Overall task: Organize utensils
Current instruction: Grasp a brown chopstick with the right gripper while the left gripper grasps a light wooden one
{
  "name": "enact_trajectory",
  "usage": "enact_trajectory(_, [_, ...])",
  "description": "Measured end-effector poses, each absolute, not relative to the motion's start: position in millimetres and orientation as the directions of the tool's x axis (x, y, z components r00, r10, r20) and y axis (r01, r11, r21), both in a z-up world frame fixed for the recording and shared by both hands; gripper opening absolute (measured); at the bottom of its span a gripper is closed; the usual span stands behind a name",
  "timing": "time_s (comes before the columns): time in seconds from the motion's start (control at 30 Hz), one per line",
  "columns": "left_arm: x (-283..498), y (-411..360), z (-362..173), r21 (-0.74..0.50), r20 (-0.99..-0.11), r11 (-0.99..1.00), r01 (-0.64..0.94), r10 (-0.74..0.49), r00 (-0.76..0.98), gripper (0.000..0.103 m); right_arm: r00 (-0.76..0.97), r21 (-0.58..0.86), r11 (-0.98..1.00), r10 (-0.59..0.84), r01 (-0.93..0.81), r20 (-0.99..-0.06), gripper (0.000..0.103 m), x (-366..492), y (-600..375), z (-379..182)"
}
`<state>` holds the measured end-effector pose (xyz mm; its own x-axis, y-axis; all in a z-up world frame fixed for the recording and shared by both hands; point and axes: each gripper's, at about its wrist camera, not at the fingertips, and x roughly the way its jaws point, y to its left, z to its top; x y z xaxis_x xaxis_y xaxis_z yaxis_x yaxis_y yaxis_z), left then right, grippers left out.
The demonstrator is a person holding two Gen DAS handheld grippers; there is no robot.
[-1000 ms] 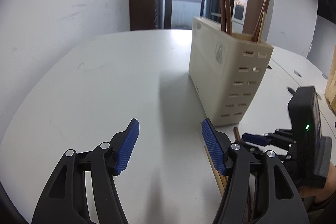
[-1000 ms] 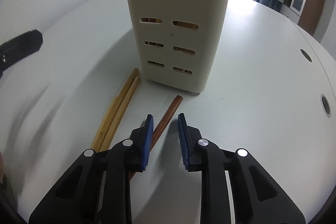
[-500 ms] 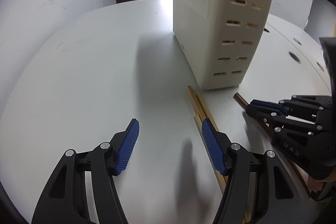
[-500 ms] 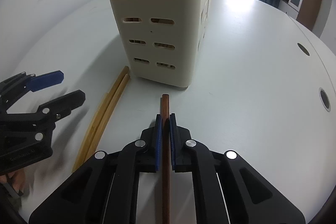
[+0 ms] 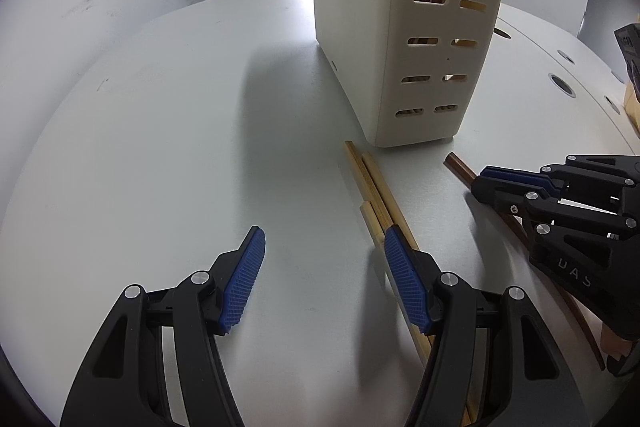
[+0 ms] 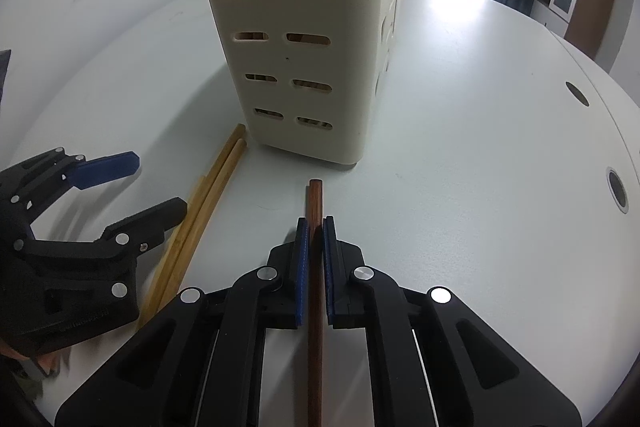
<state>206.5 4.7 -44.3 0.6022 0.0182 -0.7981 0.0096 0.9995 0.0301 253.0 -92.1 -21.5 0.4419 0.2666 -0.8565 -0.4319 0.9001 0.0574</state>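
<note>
A cream slotted utensil holder (image 5: 404, 27) stands upright on the white table; it also shows in the right wrist view (image 6: 296, 39). Light bamboo chopsticks (image 5: 376, 195) lie in front of it, also seen in the right wrist view (image 6: 200, 203). My left gripper (image 5: 324, 267) is open low over the table, its right finger resting over the bamboo chopsticks. My right gripper (image 6: 316, 227) is shut on a dark brown chopstick (image 6: 315, 199) lying on the table, its tip pointing at the holder. The right gripper (image 5: 484, 179) and the brown chopstick (image 5: 456, 163) show at right in the left wrist view.
The round white table (image 6: 480, 107) has cable holes (image 6: 618, 189) near its right edge. Dark cabinets and a window stand beyond the table. A wooden object (image 5: 632, 103) sits at the far right edge in the left wrist view.
My right gripper closed on the brown chopstick, which turned to point straight at the holder. My left gripper moved down and closer to the bamboo chopsticks, staying open.
</note>
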Motion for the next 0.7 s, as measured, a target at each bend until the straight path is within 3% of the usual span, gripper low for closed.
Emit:
enact_trajectory(0.13, [210, 6, -45, 0.01, -0.803, 1.0, 0.002, 0.007, 0.595, 0.062, 0.434, 0.066, 0.902, 0.269, -0.427, -0.86, 0.01, 256, -91, -21])
enact_trajectory(0.23, [214, 6, -45, -0.01, -0.81, 1.0, -0.002, -0.007, 0.587, 0.062, 0.416, 0.083, 0.899, 0.28, -0.431, -0.866, 0.026, 258, -89, -19])
enact_trajectory(0.27, [214, 6, -46, -0.013, -0.811, 1.0, -0.001, -0.01, 0.585, 0.062, 0.417, 0.079, 0.899, 0.276, -0.431, -0.866, 0.026, 258, -88, -19])
enact_trajectory(0.43, [215, 3, -50, 0.006, -0.819, 1.0, 0.011, -0.002, 0.574, 0.062, 0.424, 0.061, 0.897, 0.266, -0.438, -0.865, 0.026, 257, -86, -18])
enact_trajectory(0.57, [216, 9, -50, -0.002, -0.823, 1.0, -0.001, -0.001, 0.568, 0.059, 0.431, 0.052, 0.9, 0.256, -0.432, -0.865, 0.013, 258, -85, -19])
enact_trajectory(0.7, [219, 6, -48, 0.002, -0.827, 1.0, 0.022, -0.011, 0.562, 0.026, 0.424, 0.071, 0.9, 0.27, -0.43, -0.864, 0.008, 257, -86, -19])
